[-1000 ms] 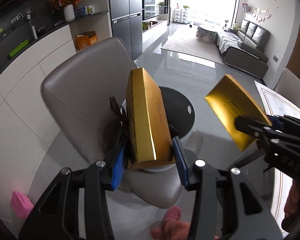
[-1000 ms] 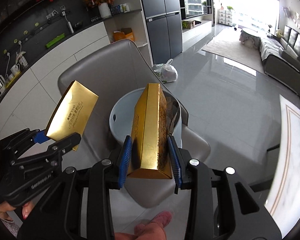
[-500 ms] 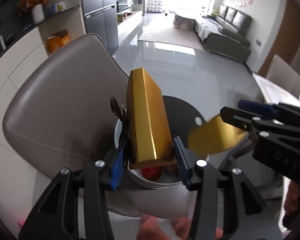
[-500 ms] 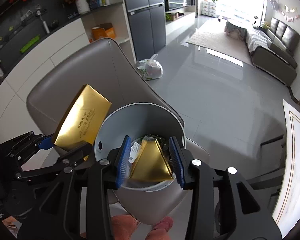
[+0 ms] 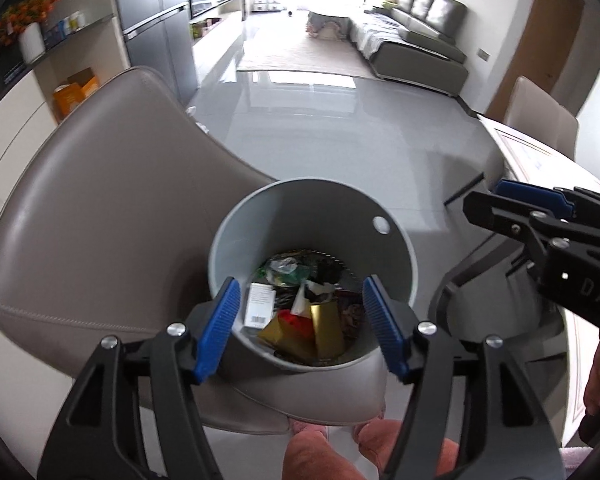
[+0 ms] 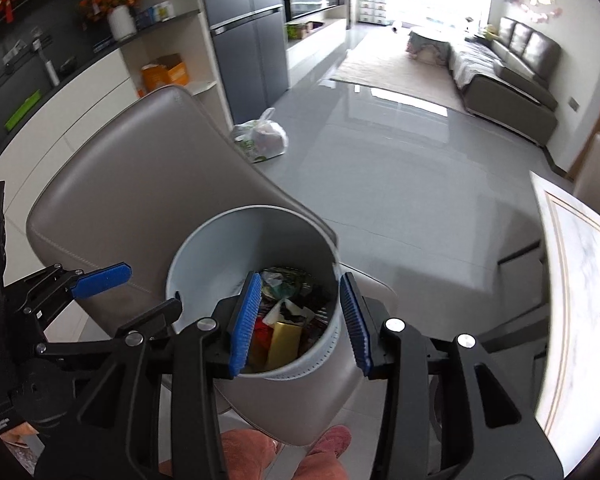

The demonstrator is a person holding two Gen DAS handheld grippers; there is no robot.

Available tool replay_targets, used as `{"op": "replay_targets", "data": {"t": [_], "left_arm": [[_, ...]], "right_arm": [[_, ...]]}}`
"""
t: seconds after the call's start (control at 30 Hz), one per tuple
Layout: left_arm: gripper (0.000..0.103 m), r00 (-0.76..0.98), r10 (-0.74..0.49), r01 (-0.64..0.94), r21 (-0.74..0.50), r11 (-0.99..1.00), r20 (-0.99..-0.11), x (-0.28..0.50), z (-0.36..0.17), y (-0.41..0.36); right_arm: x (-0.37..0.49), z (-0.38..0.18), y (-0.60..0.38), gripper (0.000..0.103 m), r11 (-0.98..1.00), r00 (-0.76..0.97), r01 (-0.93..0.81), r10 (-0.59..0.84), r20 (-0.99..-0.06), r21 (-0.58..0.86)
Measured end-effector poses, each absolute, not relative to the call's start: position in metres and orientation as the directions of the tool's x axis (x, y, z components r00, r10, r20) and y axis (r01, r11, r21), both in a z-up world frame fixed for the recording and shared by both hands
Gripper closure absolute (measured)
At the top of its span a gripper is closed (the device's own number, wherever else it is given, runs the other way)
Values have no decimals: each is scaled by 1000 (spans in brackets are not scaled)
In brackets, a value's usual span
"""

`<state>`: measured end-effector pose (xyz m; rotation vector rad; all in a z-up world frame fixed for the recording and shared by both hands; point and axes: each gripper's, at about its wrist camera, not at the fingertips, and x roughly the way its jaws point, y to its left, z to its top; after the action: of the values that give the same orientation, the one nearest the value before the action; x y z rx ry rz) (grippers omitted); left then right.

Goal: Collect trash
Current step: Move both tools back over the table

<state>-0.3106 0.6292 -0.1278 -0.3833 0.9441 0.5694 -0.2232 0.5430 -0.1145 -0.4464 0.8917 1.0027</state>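
A grey upholstered chair seat [image 5: 331,396] carries a pale grey trash bin [image 5: 311,204], set against the chair's backrest. On the glossy grey floor [image 6: 399,184] a knotted plastic bag [image 6: 262,142] is seen, well apart.

The pale letters "DAS" are showing on the black body of the right gripper [image 5: 479,204], at the right edge of the left wrist view. A white label [image 5: 260,305] with a barcode is lying among the trash in the bin [image 5: 236,240], its print too small to read. Nothing else is reading clearly.
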Motion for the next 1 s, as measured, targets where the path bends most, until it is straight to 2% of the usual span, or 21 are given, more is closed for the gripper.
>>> {"op": "replay_targets", "data": {"t": [0.27,0.57,1.0], "left_arm": [[38,525,222,-460,-55,886,-821,-251,-115,587],[38,585,141,-293,-46,955,-799,-153,-103,487],[38,622,-34,28,-22,999,-782,-27,-104,345]], "right_arm": [[-183,-103,470,63,638,346,-768,496,-796,63],[-107,-90,353,63,767,452,-637,447,-772,72],[-25,-95,177,63,947,591,-310,266,-762,90]]}}
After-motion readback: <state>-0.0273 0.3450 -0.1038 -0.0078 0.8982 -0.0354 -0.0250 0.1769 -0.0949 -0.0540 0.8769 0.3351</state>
